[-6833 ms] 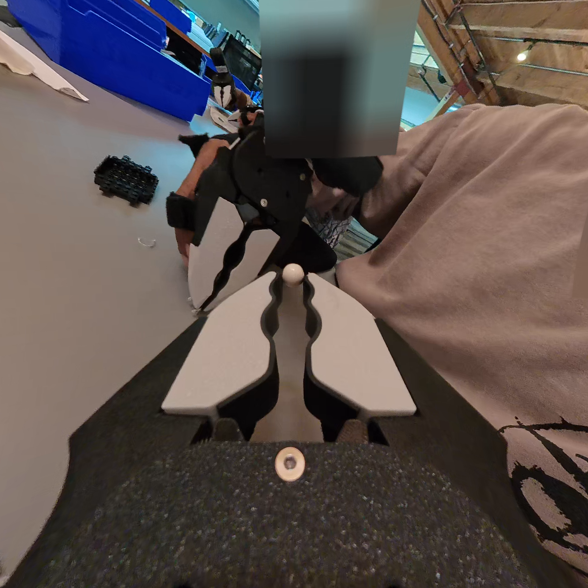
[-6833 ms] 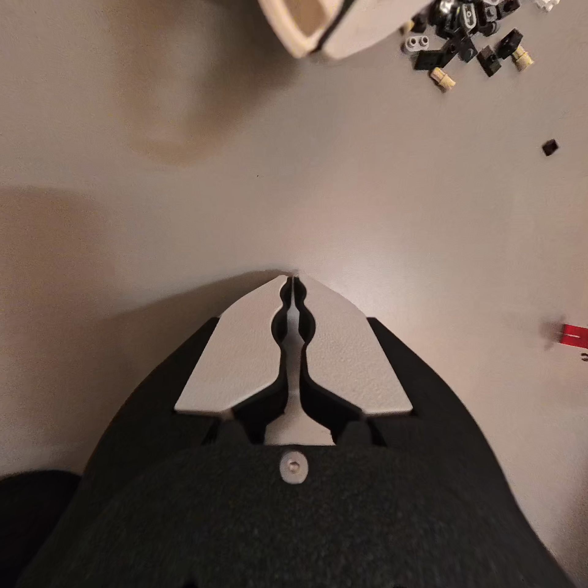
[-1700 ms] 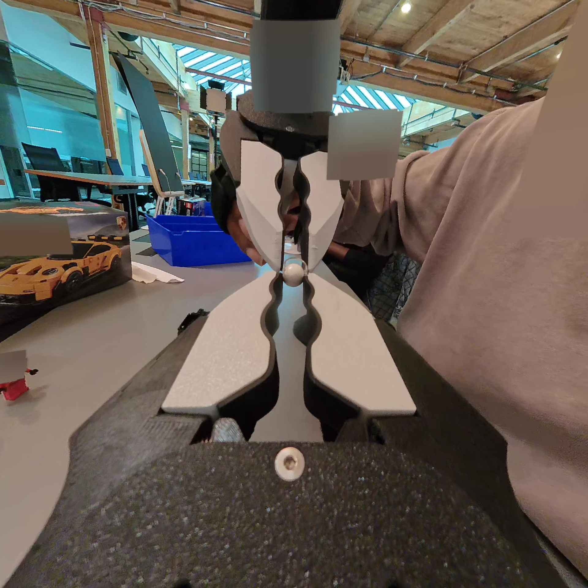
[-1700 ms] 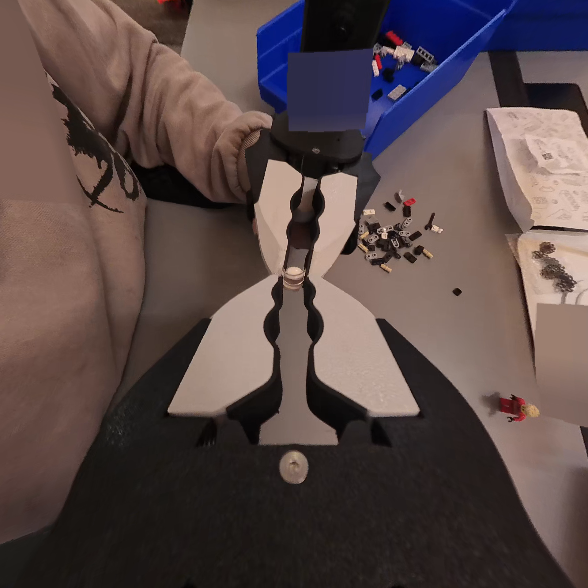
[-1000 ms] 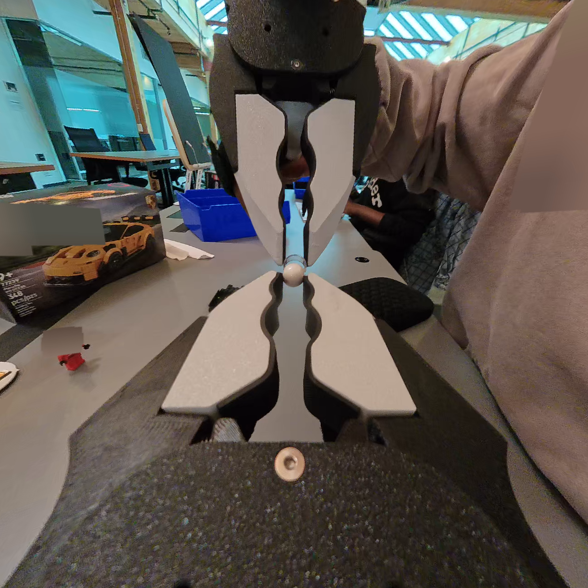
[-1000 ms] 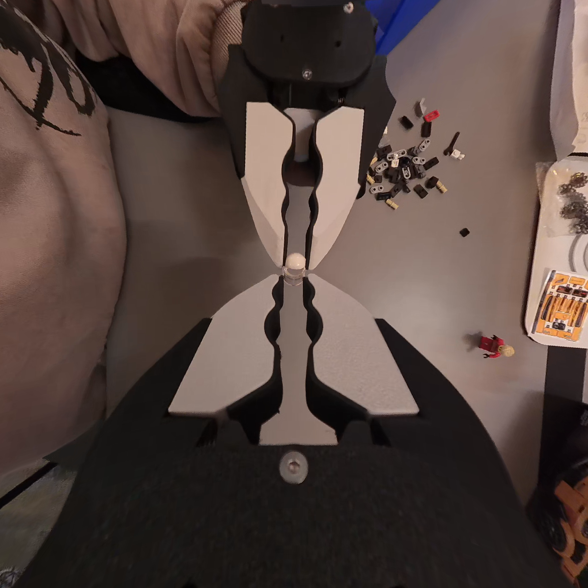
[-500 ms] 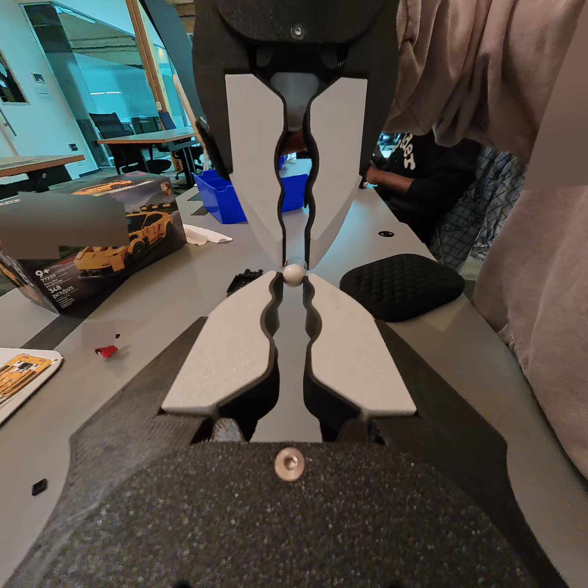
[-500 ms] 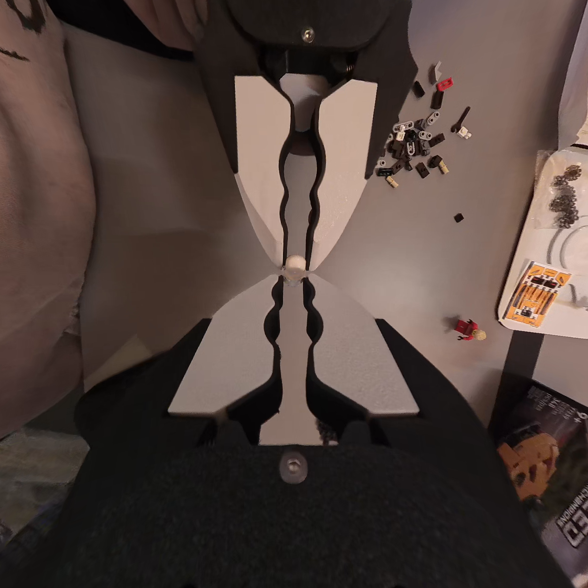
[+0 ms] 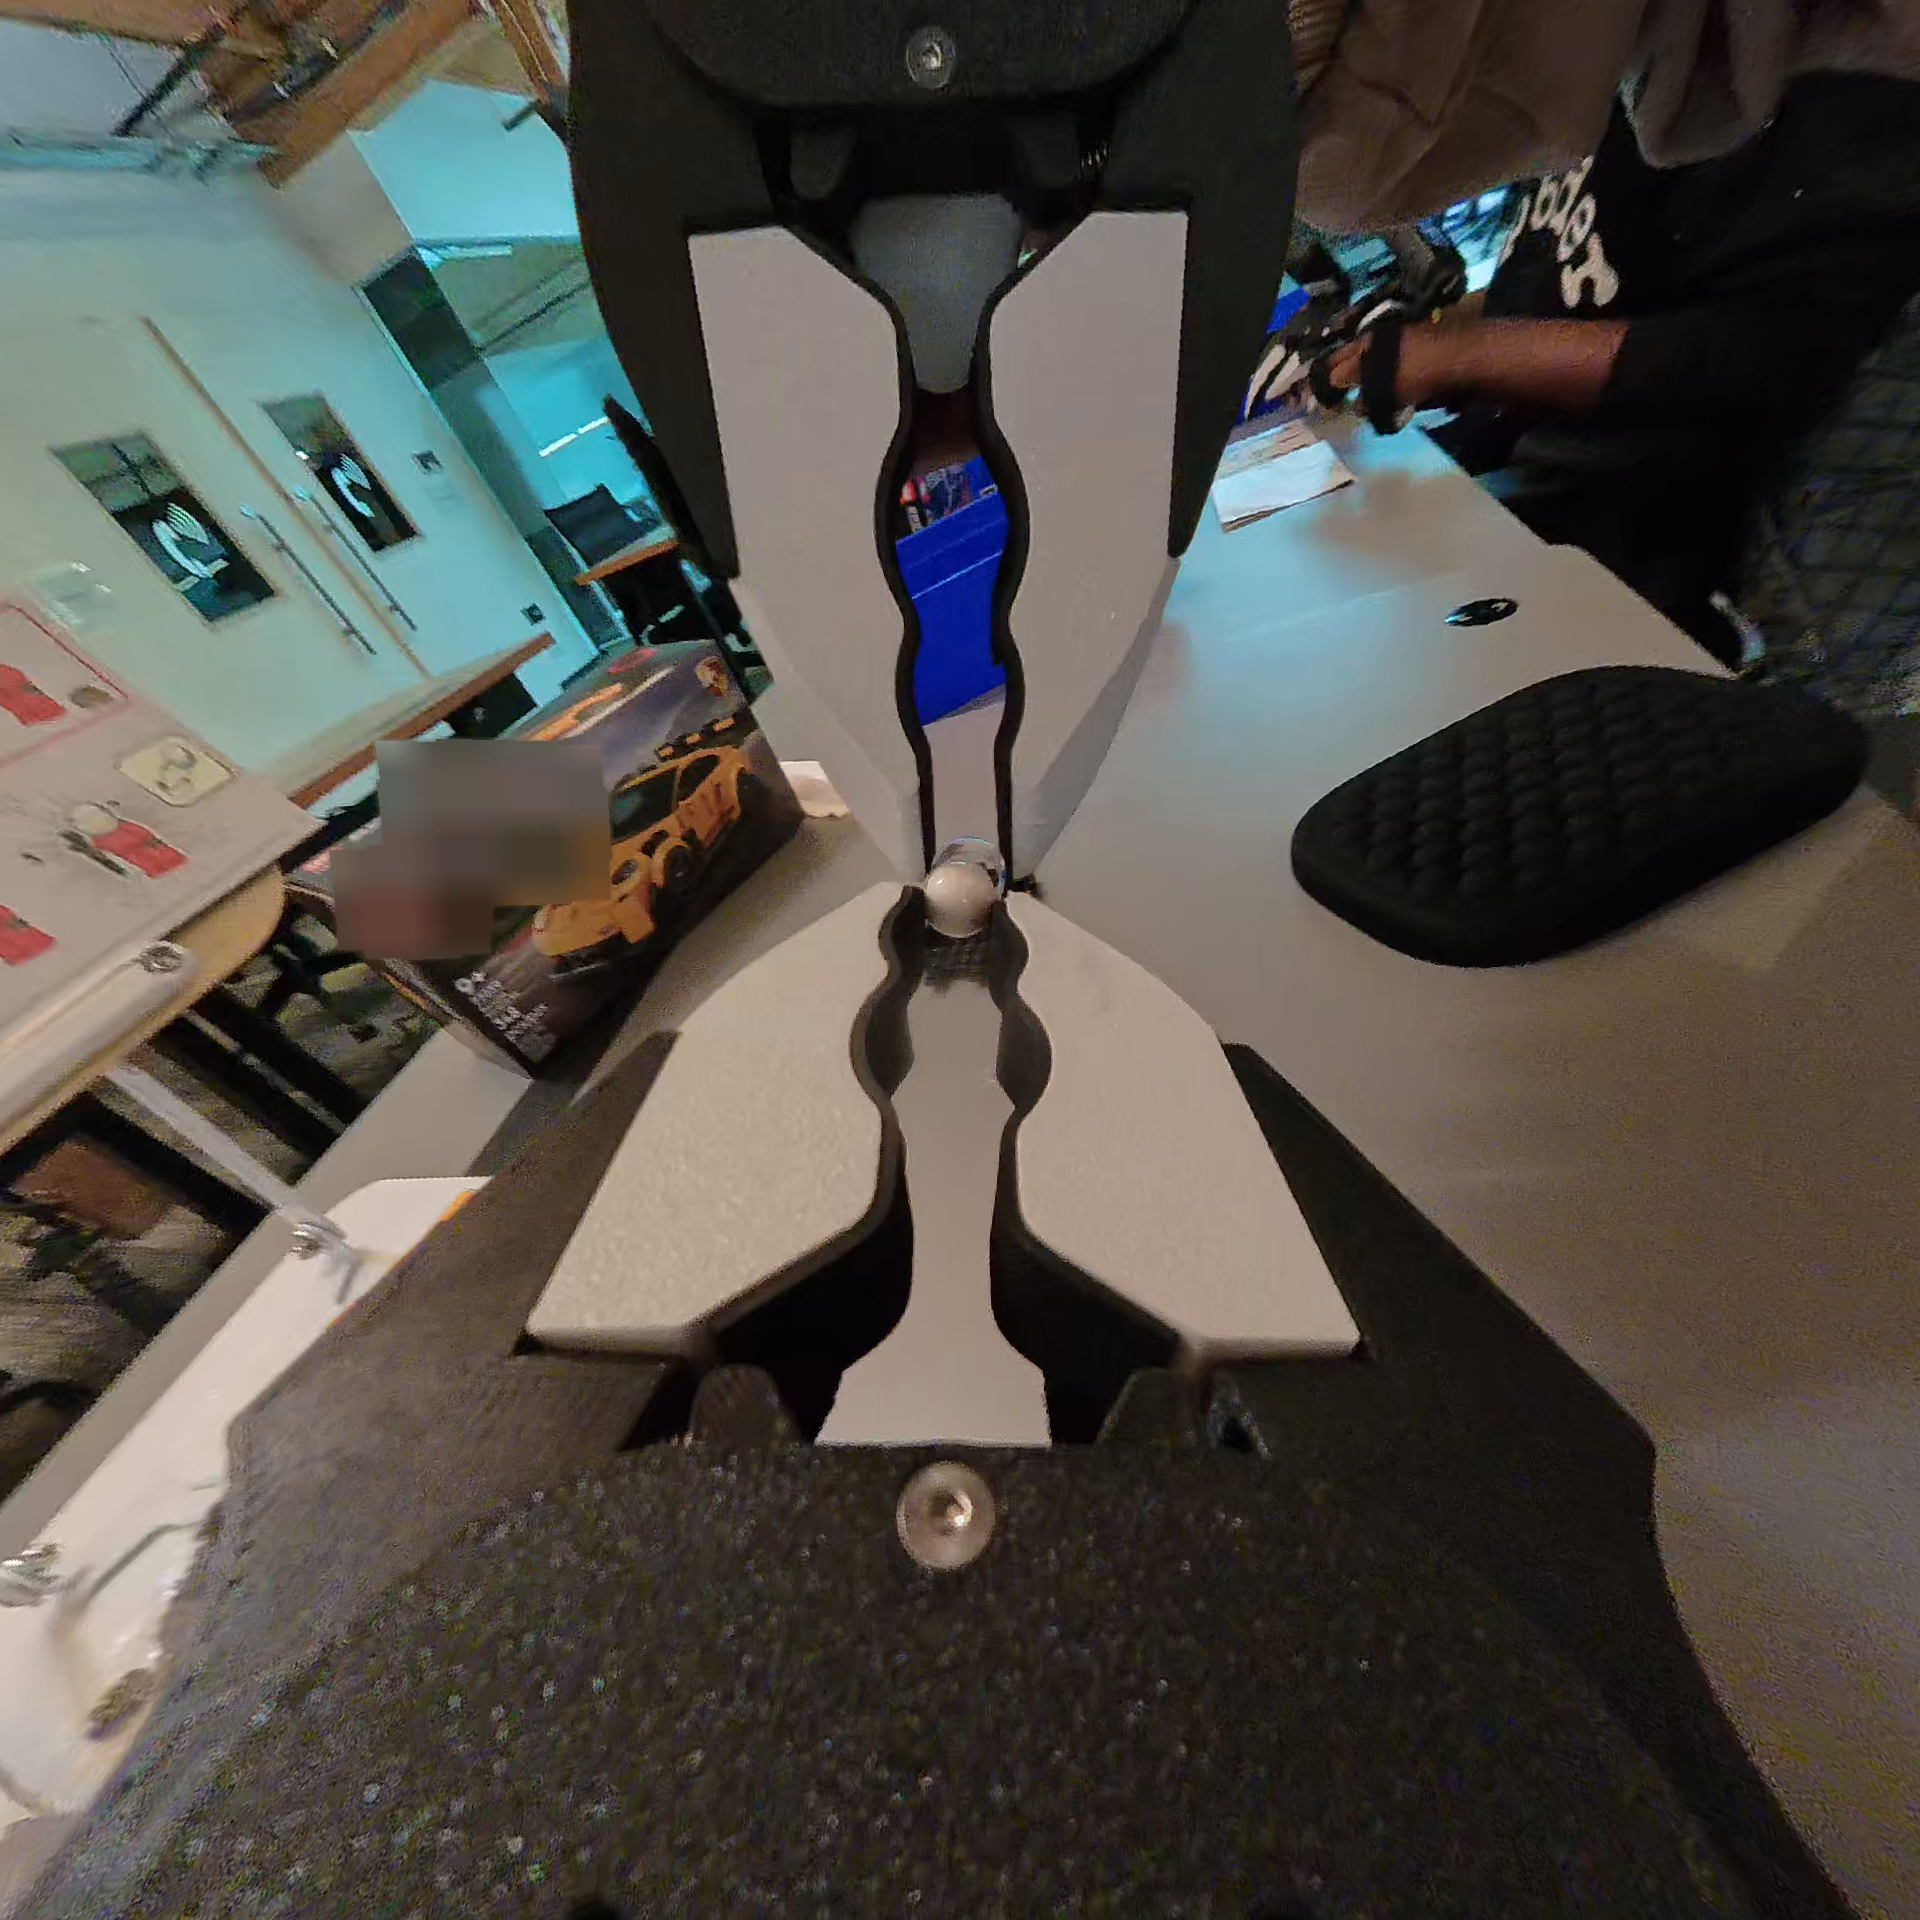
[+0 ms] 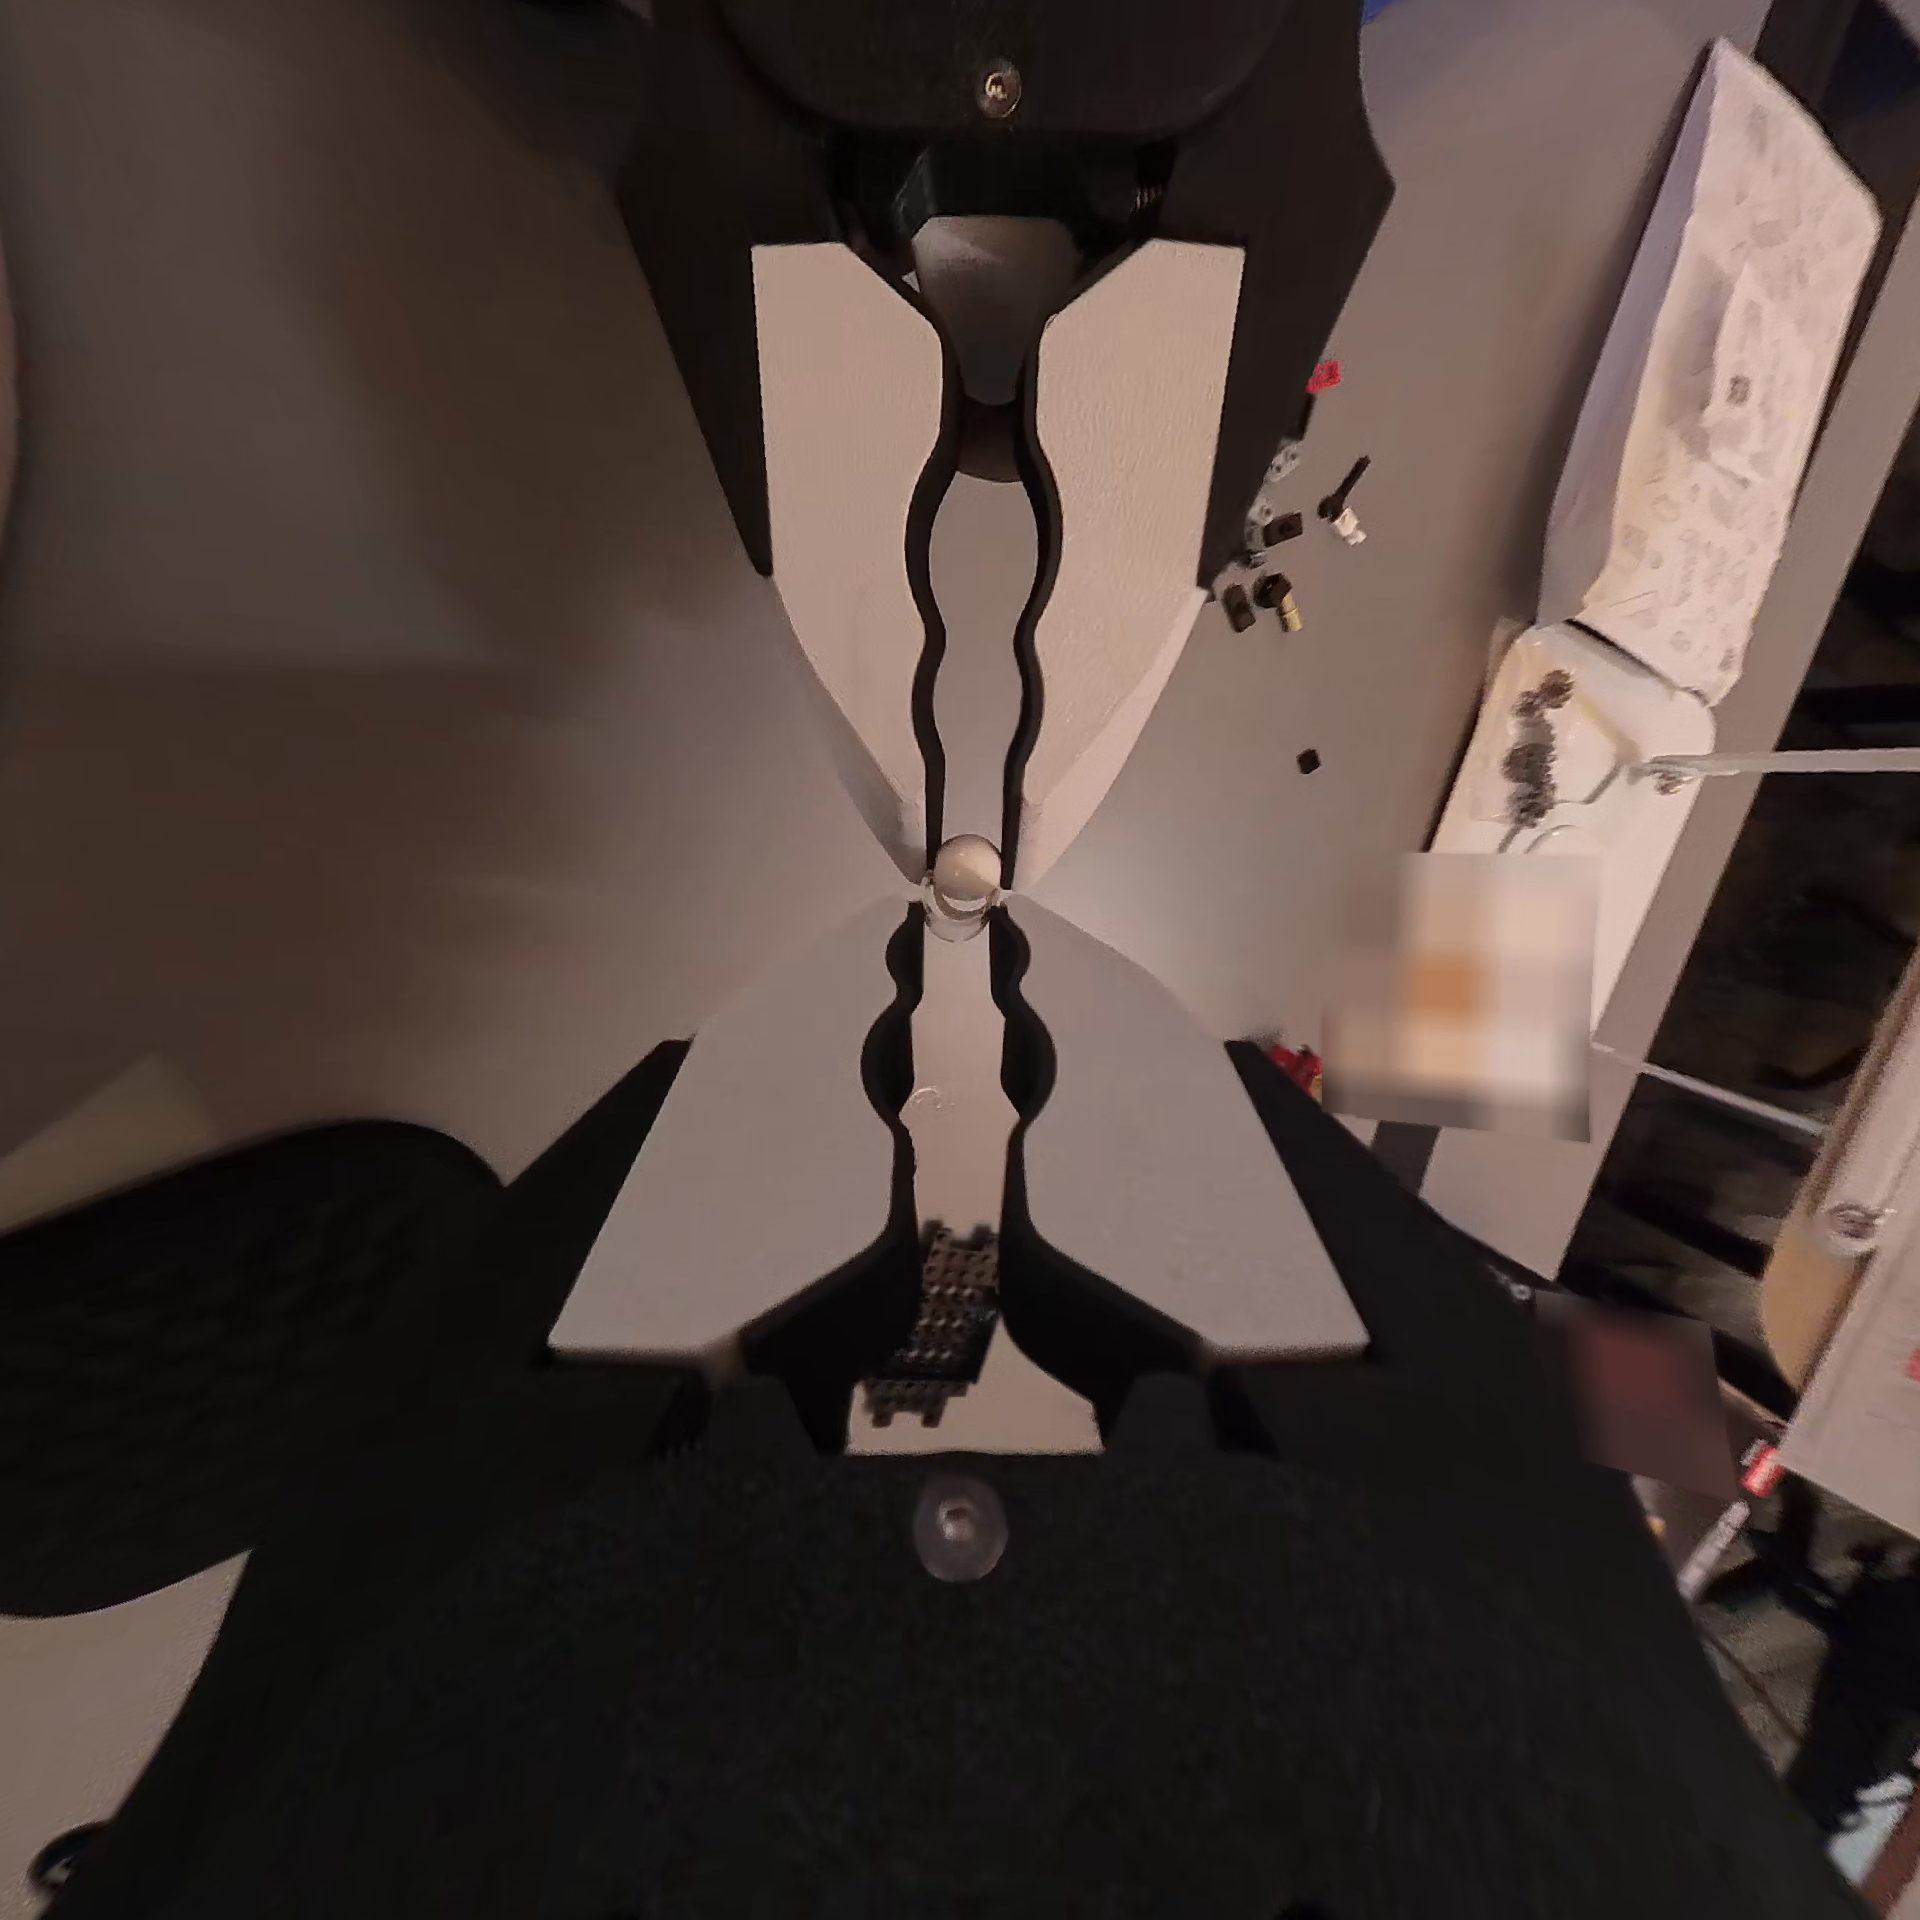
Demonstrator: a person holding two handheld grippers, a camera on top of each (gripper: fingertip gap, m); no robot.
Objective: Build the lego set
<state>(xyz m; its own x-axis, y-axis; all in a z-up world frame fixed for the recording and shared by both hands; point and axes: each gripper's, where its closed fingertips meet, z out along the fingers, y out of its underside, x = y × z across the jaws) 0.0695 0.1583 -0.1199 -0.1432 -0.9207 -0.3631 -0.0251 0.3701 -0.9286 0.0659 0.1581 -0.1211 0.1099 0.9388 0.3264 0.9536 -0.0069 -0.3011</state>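
Tip to tip, left gripper and right gripper each pinch a half of the tiny round piece; misaligned pressure could eject it onto the worktop.

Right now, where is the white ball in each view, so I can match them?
Left wrist view: white ball dead centre, pinched in the left gripper jaws.
Right wrist view: centre too, atop the clear piece that the right gripper jaws pinch.
Shared landmark: black pad, right of centre in the left view, lower left in the right view.
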